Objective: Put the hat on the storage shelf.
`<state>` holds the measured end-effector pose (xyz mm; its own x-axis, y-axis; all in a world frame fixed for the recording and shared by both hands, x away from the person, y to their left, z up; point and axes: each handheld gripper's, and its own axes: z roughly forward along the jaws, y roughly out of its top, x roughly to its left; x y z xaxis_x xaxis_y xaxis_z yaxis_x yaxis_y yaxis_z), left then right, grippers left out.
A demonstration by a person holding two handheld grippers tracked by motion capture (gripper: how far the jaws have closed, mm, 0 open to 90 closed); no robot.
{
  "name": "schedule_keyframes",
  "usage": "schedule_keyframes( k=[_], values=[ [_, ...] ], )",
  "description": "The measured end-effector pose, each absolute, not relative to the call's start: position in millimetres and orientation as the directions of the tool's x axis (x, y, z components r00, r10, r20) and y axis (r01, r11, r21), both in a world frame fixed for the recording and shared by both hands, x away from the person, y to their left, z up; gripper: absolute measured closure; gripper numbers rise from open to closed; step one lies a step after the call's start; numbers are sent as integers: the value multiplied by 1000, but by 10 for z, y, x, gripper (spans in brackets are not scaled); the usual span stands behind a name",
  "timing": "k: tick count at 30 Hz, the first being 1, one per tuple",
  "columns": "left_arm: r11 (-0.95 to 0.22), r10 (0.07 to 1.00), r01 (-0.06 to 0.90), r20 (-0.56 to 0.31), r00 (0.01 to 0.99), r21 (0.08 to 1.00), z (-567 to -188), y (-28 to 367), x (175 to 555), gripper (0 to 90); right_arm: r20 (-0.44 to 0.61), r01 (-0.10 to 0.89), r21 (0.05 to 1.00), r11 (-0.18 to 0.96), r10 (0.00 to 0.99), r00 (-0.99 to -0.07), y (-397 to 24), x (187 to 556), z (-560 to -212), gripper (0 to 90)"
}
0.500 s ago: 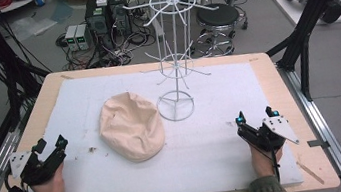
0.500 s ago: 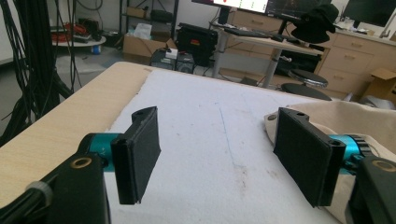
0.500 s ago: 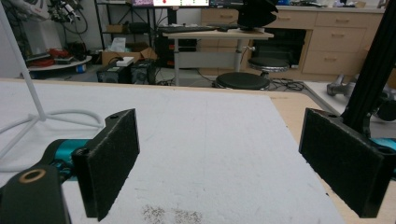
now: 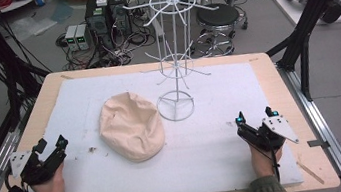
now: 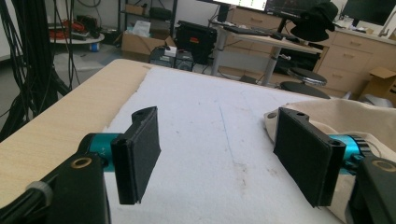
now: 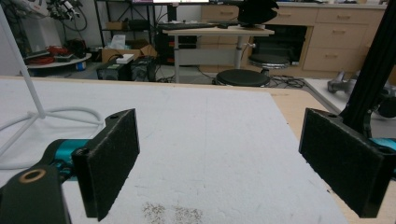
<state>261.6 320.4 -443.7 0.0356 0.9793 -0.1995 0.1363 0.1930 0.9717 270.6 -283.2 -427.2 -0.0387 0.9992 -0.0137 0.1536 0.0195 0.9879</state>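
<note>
Where white felt (image 4: 222,119) covers the wooden table (image 4: 48,100), both hand-held grippers released, stools (image 4: 218,16) behind.

**No legible markings found**

No text, label, brand, number or sign can be read in any view. The boxes (image 4: 78,36) on the floor beyond the table's far edge carry small front panels, too small to read. The monitor (image 5: 252,3) at the far wall in the left gripper view shows a bright screen, its content blurred. The cardboard boxes (image 5: 140,41) on the far floor bear no readable print. The gripper plates (image 4: 280,126) are plain grey.
</note>
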Motion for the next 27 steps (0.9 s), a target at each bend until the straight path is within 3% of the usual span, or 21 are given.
schedule_keyframes(
  k=[14, 27],
  values=[
    [222, 971, 119, -230, 60, 968, -4366, 3164, 2591, 313, -15, 150, 988, 21, 999, -41, -2838, 2707, -4272, 112],
    [185, 962, 134, -207, 177, 974, -4087, 3000, 2611, 311, -18, 152, 988, 26, 998, -53, -2828, 2712, -4276, 112]
  ],
)
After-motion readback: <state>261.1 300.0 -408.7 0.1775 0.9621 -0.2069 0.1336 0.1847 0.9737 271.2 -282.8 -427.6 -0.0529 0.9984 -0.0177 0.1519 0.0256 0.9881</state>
